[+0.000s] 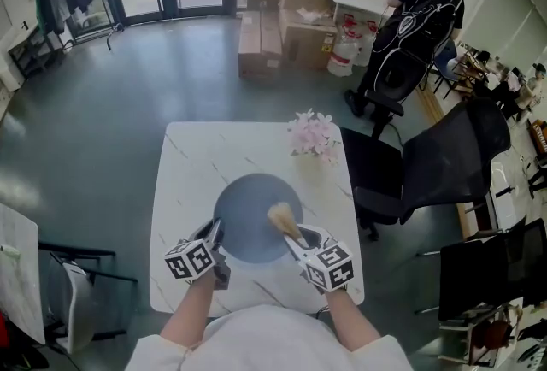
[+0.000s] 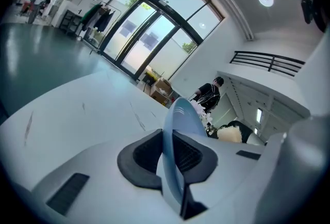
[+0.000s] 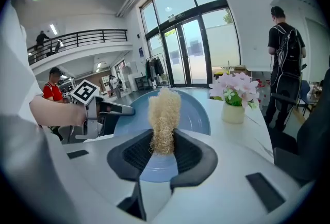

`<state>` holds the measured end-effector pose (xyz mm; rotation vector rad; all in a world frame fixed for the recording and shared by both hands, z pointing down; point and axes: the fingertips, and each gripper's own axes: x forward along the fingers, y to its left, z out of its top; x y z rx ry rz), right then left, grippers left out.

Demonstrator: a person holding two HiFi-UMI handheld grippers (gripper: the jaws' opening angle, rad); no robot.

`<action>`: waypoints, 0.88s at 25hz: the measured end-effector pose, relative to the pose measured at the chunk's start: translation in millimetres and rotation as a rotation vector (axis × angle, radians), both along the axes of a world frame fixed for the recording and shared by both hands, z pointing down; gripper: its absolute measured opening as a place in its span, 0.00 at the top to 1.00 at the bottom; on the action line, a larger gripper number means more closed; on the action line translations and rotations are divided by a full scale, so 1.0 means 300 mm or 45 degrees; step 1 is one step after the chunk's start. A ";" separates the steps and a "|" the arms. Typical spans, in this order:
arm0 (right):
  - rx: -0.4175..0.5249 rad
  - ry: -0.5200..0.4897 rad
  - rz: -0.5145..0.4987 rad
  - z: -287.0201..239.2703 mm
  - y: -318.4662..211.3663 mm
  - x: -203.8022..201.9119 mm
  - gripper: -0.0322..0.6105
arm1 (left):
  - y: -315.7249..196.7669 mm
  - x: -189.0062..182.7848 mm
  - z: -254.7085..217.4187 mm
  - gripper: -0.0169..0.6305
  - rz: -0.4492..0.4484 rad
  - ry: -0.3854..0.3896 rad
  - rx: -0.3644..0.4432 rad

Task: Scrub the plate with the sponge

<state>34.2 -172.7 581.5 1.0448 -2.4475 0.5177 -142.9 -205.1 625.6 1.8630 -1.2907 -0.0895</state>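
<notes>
The left gripper (image 1: pixel 214 234) is clamped almost fully together on the near-left rim of the blue plate (image 1: pixel 248 211). Its own view shows the thin rim pinched edge-on between the pads. The plate sits on the white counter (image 1: pixel 192 164), around the middle and closer to the near edge. Over the plate's right part is the pale, fibrous sponge (image 1: pixel 282 220), pinched at its near end by the right gripper (image 1: pixel 297 243). The sponge's long axis runs out of the jaws toward the far left, so the plate's bare face lies just ahead and left of its tip. I cannot tell whether the tip is touching the plate. The scrubbing falls to the right hand, and the left steadies the plate.
</notes>
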 end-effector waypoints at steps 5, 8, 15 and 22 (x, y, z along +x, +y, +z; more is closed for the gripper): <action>-0.040 -0.026 -0.006 0.018 0.025 -0.013 0.76 | -0.022 -0.014 0.056 0.91 -0.054 0.047 -0.061; -0.062 -0.027 -0.014 0.033 0.037 -0.018 0.76 | -0.033 -0.023 0.093 0.91 -0.070 0.023 -0.096; -0.093 -0.029 -0.004 0.059 0.053 -0.015 0.76 | -0.031 -0.042 0.186 0.91 -0.092 -0.013 -0.186; -0.117 -0.043 0.019 0.070 0.063 -0.007 0.76 | -0.032 -0.060 0.236 0.91 -0.113 -0.018 -0.238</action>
